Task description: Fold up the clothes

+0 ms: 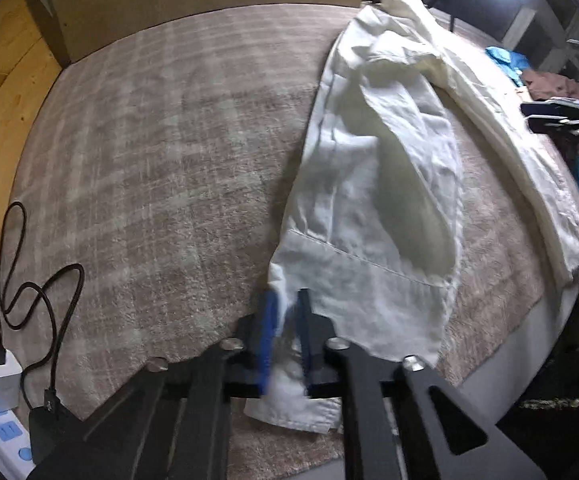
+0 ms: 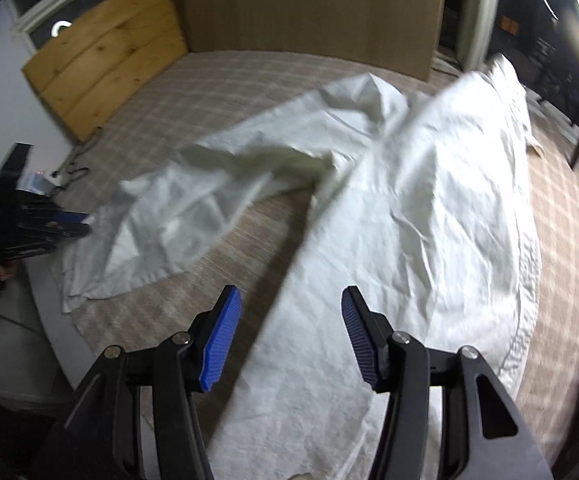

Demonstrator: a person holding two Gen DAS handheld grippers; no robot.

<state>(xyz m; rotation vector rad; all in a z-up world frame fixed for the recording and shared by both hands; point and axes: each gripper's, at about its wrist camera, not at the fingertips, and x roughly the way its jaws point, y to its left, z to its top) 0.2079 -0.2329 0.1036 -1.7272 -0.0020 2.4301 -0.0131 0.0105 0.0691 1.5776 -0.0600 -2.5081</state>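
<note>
On plaid blanket [image 1: 149,160]: white garment [image 1: 369,200]

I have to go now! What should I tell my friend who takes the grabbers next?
Left gripper: shut on the near hem of one leg of the white trousers.
Right gripper: open, above the other leg's end, holding nothing.
The trousers lie spread and wrinkled on the checked blanket, legs apart.
Done: one hem gripped. No fold made yet.
Left: probably grip the second hem with the right gripper, then fold.
</note>
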